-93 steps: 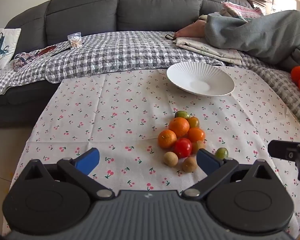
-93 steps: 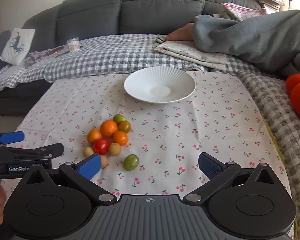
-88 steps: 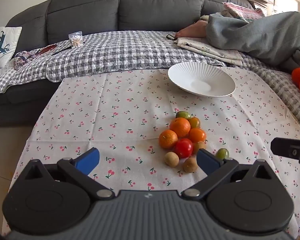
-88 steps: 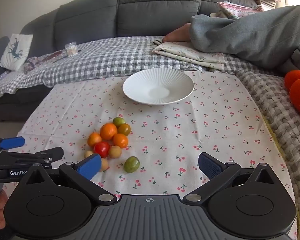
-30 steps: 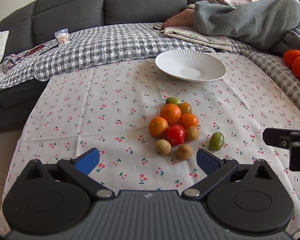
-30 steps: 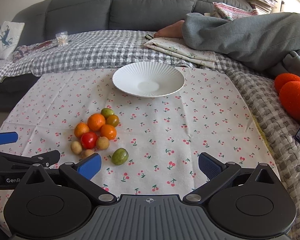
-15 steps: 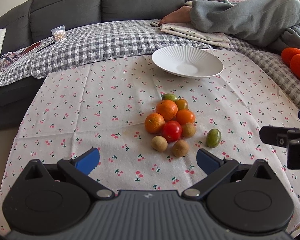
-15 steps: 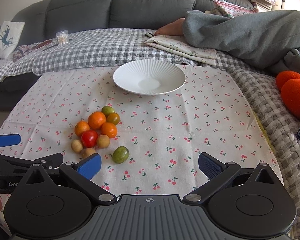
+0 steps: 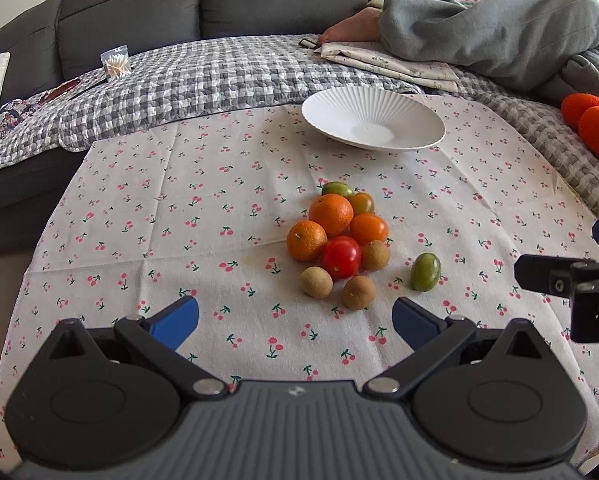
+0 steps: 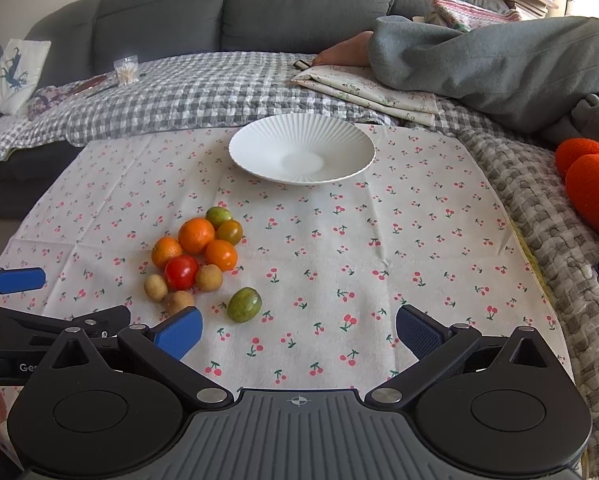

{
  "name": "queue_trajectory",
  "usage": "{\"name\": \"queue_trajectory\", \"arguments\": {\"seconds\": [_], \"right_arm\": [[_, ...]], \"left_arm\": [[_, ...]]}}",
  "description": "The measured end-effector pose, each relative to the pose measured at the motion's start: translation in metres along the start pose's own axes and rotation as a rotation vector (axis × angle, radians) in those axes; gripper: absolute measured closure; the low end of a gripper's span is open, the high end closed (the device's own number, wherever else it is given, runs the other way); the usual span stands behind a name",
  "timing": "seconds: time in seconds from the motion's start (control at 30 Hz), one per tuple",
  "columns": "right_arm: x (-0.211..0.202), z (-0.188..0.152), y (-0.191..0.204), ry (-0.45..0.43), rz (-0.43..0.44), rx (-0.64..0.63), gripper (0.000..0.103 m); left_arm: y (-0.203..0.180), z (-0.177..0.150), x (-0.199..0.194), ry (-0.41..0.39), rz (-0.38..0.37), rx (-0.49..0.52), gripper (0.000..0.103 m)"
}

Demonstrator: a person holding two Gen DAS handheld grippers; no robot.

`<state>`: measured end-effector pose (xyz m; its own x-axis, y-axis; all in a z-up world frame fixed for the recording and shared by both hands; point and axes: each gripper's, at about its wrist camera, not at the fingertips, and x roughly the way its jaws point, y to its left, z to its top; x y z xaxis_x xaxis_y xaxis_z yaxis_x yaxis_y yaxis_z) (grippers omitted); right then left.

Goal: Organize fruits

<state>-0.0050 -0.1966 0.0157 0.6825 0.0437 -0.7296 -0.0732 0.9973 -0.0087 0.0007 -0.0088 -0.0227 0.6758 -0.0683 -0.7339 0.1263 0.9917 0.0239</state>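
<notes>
A cluster of fruit lies mid-table: small oranges (image 9: 330, 215), a red tomato (image 9: 341, 257), brown longans (image 9: 316, 282) and green fruits. One green fruit (image 9: 425, 271) lies apart to the right; in the right wrist view it (image 10: 244, 304) is just ahead of my left-hand finger. An empty white ribbed plate (image 9: 373, 123) (image 10: 302, 154) stands beyond the fruit. My left gripper (image 9: 295, 320) is open and empty, just short of the cluster. My right gripper (image 10: 298, 330) is open and empty, to the right of the fruit.
The table wears a cherry-print cloth (image 9: 203, 216). Behind it is a grey sofa (image 10: 259, 4) with a checked blanket, a person's bare foot (image 9: 353, 30) and grey bedding. Orange knitted cushions (image 10: 591, 184) sit at the right edge.
Both grippers have moved forward and lower toward the fruit, which now looks nearer. Both stay open. No fruit has moved.
</notes>
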Motion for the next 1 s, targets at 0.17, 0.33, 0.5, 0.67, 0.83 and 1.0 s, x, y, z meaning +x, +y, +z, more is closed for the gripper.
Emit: {"name": "queue_trajectory", "arguments": {"seconds": [0.17,0.33,0.5,0.67,0.83,1.0], "right_arm": [[0.000,0.000,0.001,0.001,-0.002,-0.004,0.000],[0.002,-0.002,0.002,0.004,-0.003,-0.012,0.000],[0.002,-0.002,0.002,0.005,-0.003,-0.013,0.000],[0.005,-0.003,0.002,0.012,0.000,-0.015,0.000],[0.010,-0.004,0.002,0.019,-0.005,-0.017,0.000],[0.018,-0.003,0.003,0.018,-0.016,-0.019,0.000]], "left_arm": [[0.000,-0.001,0.001,0.004,0.001,0.004,0.001],[-0.001,-0.001,0.003,0.007,0.004,0.005,0.001],[-0.001,-0.002,0.005,0.009,0.009,0.008,0.001],[-0.001,-0.003,0.007,0.014,0.013,0.010,0.001],[0.000,-0.003,0.009,0.018,0.017,0.010,0.001],[0.002,-0.003,0.015,0.017,0.025,0.013,0.001]]}}
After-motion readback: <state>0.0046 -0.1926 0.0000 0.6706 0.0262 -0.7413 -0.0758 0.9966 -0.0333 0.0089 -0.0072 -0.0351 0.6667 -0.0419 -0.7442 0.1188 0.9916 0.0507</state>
